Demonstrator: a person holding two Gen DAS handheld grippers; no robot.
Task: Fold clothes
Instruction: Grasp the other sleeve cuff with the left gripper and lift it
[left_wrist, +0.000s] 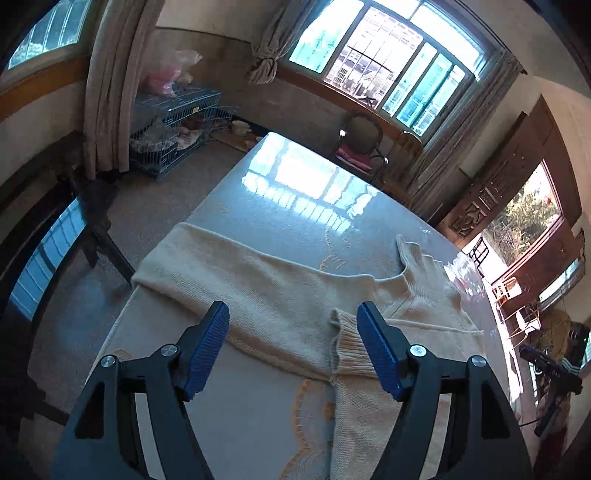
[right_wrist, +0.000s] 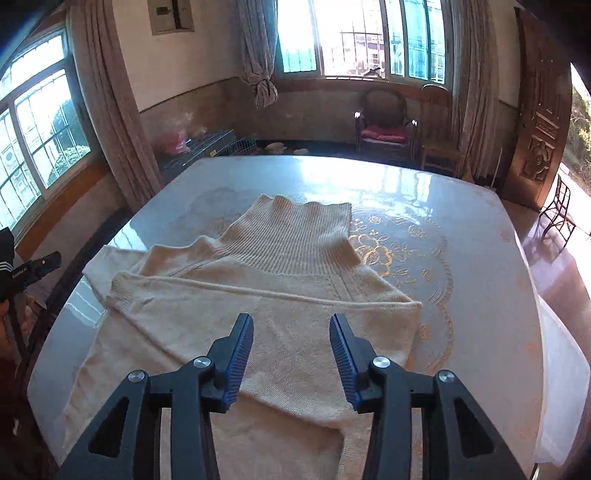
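Two grippers poised over one cream knit sweater (right_wrist: 258, 314), spread flat on the glossy tabletop (right_wrist: 480, 295) and already partly folded. Sleeves drawn in across the body, ribbed cuffs meeting near the middle (left_wrist: 345, 343); ribbed turtleneck collar (right_wrist: 295, 240) aimed toward the far edge, hem end trailing to the near edge and partly out of frame. Long axis therefore from near edge to far edge as seen from the right wrist.

Left gripper (left_wrist: 293, 332): fingers well apart, nothing between the blue pads, sleeve cuff just beside the right-hand pad and below it. Right gripper (right_wrist: 291, 339): fingers apart by a lesser gap, empty too, hovering above the folded sleeve band with the body of the sweater straight ahead and beneath. No cloth pinched by either pair.

Judged from the layout: next fold likely lengthwise, hem brought up toward collar or collar down toward hem, so grips needed at the two near corners of the folded body. Left gripper nearer the edge toward the left side of the tabletop, right gripper nearer the folded corner (right_wrist: 415, 306) toward the right side.

Left wrist view alone: the cuffs close up, plus the right gripper as a dark shape at far right (left_wrist: 550, 373). Right wrist view alone: full collar, embroidered pattern under the glass (right_wrist: 406, 251), left gripper at far left (right_wrist: 33, 271).
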